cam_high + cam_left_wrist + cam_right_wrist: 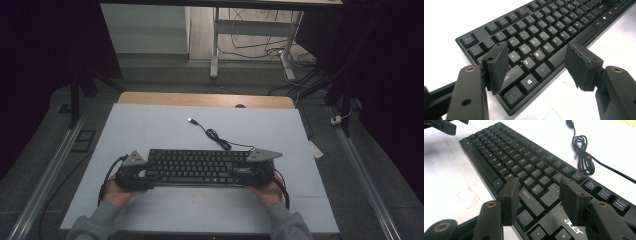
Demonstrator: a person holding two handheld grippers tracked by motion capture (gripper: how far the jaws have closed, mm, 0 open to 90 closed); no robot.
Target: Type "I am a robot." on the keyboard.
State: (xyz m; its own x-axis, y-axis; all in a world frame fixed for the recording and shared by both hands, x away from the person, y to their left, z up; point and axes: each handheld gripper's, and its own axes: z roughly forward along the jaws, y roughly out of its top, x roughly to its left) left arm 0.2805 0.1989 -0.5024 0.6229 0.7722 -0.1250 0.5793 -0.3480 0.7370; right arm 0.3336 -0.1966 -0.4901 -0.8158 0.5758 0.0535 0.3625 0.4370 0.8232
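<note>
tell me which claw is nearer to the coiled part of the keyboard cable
Right. The right claw sits at the keyboard's right end, just below and right of the cable coil. The left claw is at the far left end, a keyboard's length away.

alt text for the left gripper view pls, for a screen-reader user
The left gripper hangs with its two black jaws spread open over the left end of a black keyboard, one pad above the Shift and A keys, the other past the front edge by the space bar. Nothing is between the pads. The keyboard lies slantwise on a white table.
</note>
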